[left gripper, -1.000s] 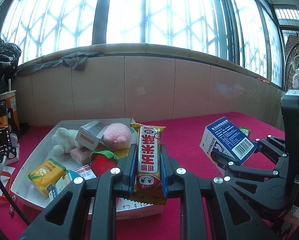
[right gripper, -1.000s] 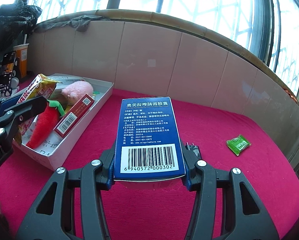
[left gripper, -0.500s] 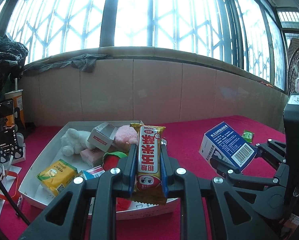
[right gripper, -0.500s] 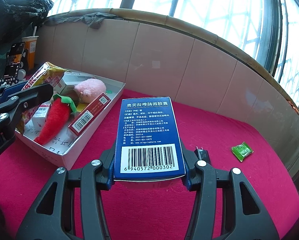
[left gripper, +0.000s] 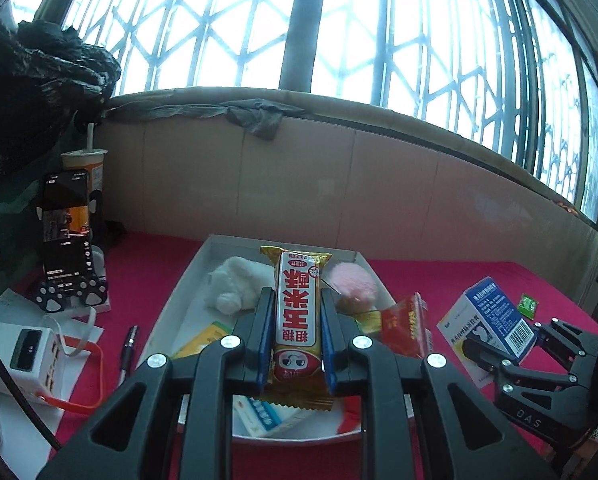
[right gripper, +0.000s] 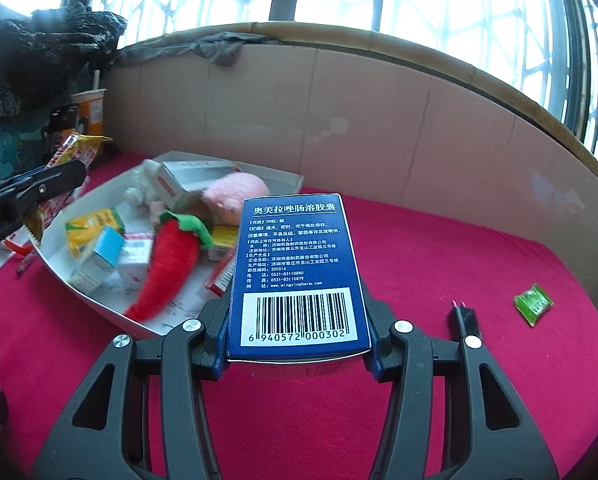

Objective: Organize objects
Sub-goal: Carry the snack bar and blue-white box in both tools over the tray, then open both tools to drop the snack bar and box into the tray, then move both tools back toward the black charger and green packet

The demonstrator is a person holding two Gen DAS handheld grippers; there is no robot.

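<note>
- red cloth (right gripper: 439, 392) covers the whole surface
- tan panel wall (left gripper: 299, 184) behind it, with big lattice windows (left gripper: 419, 40) above
- grey rag (left gripper: 259, 118) draped over the top of the wall
- phone (left gripper: 65, 216) propped upright on a paw-print stand, orange drink cup (left gripper: 85, 160) with a straw just behind
- white power bank (left gripper: 27, 354) with an orange cable, pen (left gripper: 127, 346) lying near it
- small black plug (right gripper: 465, 320) on the cloth
</note>
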